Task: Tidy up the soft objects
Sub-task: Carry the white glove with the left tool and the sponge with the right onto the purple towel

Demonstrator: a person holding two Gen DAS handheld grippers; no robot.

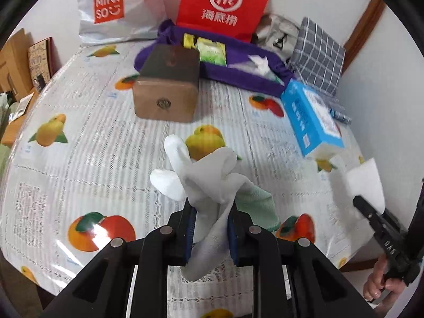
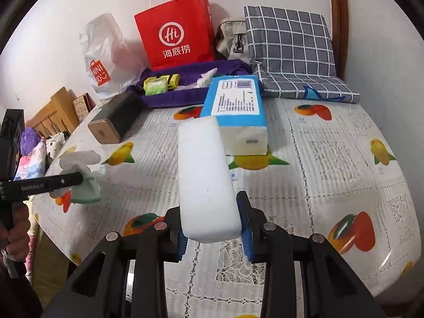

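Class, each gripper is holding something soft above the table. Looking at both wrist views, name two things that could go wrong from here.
1. The left gripper pinches only a narrow part of the white socks; the loose ends and the green cloth beside them hang free and might slip out or snag.
2. The right gripper grips the white foam block at its near end, so the long free end may sag or knock the blue tissue pack.

Beside the brown rounded wooden box [image 1: 167, 90], the glossy tablecloth [image 1: 87, 159] is white with orange, yellow fruit; behind it, a purple cloth tray [image 1: 238, 71], red paper bag [image 1: 225, 2].
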